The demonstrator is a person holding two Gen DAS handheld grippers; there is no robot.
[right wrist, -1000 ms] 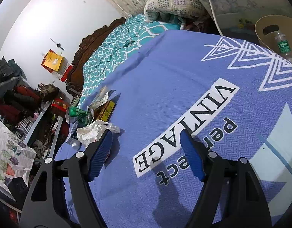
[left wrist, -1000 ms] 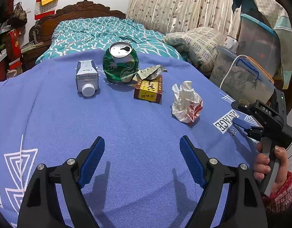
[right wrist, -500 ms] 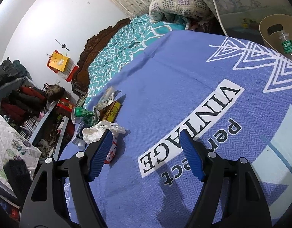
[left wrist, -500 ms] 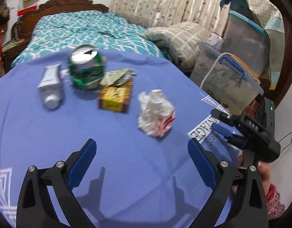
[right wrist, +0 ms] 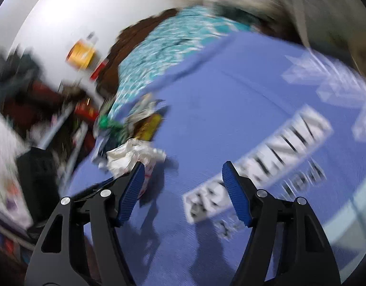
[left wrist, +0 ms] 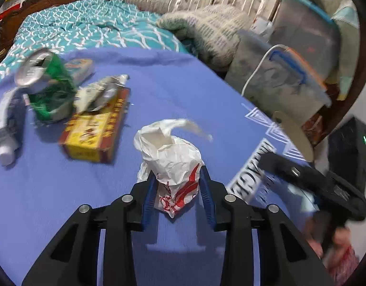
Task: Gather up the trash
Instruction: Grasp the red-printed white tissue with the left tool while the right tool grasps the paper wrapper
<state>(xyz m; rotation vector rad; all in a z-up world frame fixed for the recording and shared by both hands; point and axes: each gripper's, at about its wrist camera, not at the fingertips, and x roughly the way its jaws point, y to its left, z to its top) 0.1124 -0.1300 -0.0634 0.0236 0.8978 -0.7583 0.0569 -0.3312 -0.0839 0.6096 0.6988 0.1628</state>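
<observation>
Left wrist view first: our left gripper (left wrist: 178, 190) has just been closing, and the crumpled white paper wrapper with red print (left wrist: 174, 164) now stands between its blue pads (left wrist: 148, 196), which touch its lower sides and grasp it. It sits on the purple-blue bedspread (left wrist: 63, 202) at the picture's centre. We judge it very light, soft and springy: it will crush rather than resist, so a gentle squeeze low on the bunched body, where we already are, should carry it. Its long axis stands roughly upright, the red-printed end down, and a thin twisted tail points toward two o'clock. At ten o'clock from it lie the yellow and red cardboard box (left wrist: 97, 133), the dented green drink can (left wrist: 48, 90) and the small white carton with a round cap (left wrist: 6, 128), all clear of the grip. At four o'clock a hand (left wrist: 335, 245) carries the other tool.

Right wrist view, badly blurred: our right gripper (right wrist: 183, 178) is spread wide with nothing between the fingers, over bare bedspread. The same wrapper (right wrist: 132, 155) shows at nine o'clock, just beyond the left pad (right wrist: 132, 190); whether it touches, we cannot tell.
</observation>
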